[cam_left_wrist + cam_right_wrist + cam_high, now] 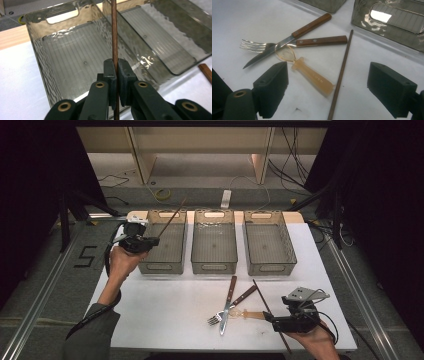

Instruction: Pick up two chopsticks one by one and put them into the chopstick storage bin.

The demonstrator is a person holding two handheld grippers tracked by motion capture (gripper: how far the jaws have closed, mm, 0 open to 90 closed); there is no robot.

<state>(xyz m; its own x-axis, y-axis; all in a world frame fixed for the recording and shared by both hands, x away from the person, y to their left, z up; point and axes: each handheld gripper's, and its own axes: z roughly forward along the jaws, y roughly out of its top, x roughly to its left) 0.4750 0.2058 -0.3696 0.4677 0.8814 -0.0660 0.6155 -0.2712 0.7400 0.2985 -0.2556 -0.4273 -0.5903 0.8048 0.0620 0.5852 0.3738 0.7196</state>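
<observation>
The white rectangular table top (165,315) carries 3 clear smoky plastic bins (215,247) in a row along its far edge and, nearer the front right, a crossed wooden-handled steel fork (234,306) and knife (228,304), a translucent amber plastic spoon (248,314) and a thin dark wooden chopstick (270,314).

1. You've got a big black "5" (86,256) taped on the grey floor, left of the table.
2. The translucent spoon handle (313,76) has tiny embossed lettering, but it's too faint to read.
</observation>
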